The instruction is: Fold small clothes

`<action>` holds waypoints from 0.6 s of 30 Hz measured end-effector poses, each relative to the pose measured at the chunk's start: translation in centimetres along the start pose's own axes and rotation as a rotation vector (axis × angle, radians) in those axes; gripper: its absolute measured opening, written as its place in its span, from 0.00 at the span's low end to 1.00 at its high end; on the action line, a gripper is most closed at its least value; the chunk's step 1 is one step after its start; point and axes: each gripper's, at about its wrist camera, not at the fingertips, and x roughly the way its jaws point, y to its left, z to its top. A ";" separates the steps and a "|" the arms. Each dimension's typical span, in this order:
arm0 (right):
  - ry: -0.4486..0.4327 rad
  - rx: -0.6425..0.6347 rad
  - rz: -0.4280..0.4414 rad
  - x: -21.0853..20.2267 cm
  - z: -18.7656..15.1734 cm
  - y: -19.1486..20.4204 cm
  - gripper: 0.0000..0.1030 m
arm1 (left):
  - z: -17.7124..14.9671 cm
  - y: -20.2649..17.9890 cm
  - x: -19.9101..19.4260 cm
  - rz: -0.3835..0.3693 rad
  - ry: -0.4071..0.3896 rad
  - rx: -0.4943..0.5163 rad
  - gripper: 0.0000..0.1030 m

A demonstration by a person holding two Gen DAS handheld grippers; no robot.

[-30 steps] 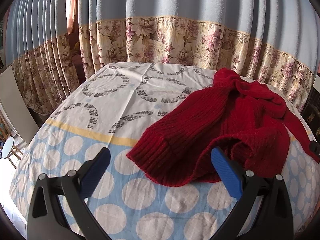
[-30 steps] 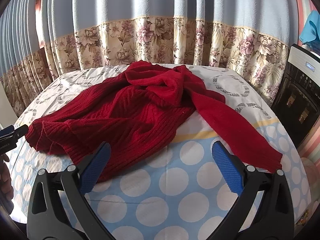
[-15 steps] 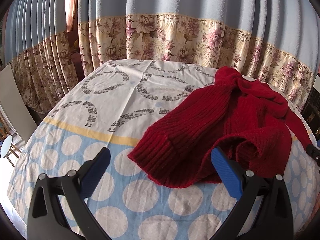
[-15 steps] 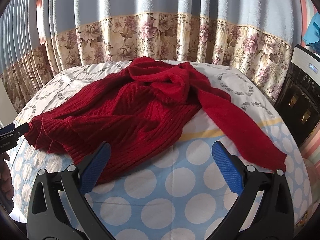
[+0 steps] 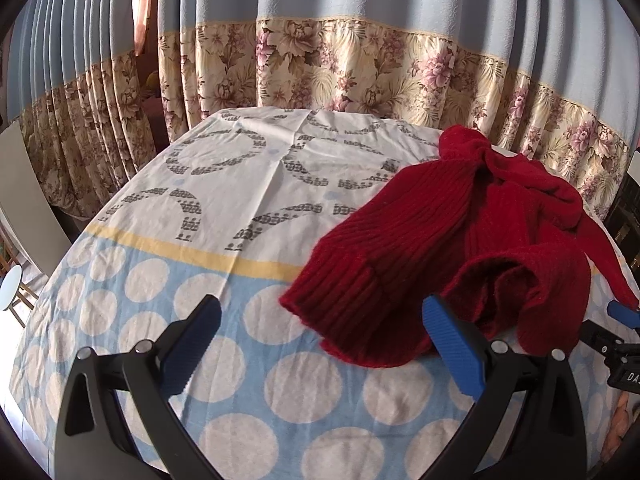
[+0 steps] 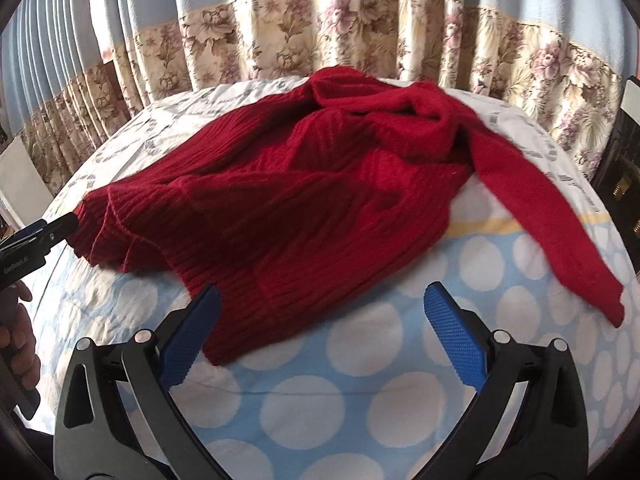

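A dark red ribbed knit sweater (image 5: pixel 460 248) lies crumpled on the table, its ribbed hem toward me and one sleeve (image 6: pixel 548 220) trailing to the right. My left gripper (image 5: pixel 320 328) is open just short of the hem's left corner, with its right finger close to the knit. In the right wrist view the sweater (image 6: pixel 304 200) fills the middle, and my right gripper (image 6: pixel 320 324) is open with the hem's near edge between its blue pads (image 6: pixel 448 332), not clamped. The left gripper (image 6: pixel 28 240) shows at that view's left edge, near the sweater's left corner.
The table wears a cloth (image 5: pixel 240 184) with grey rings and blue with white dots. Blue and floral curtains (image 5: pixel 360 72) hang close behind. A dark appliance (image 6: pixel 620 168) stands at the right. A person's hand (image 6: pixel 20 344) holds the left gripper.
Both grippers have come forward and lower toward the sweater's near hem, so the sweater looks larger. The sweater itself has not moved. Both stay open.
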 end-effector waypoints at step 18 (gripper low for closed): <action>0.037 -0.015 0.085 1.1 0.4 1.3 0.18 | -0.3 1.1 0.8 -0.007 0.023 0.005 0.98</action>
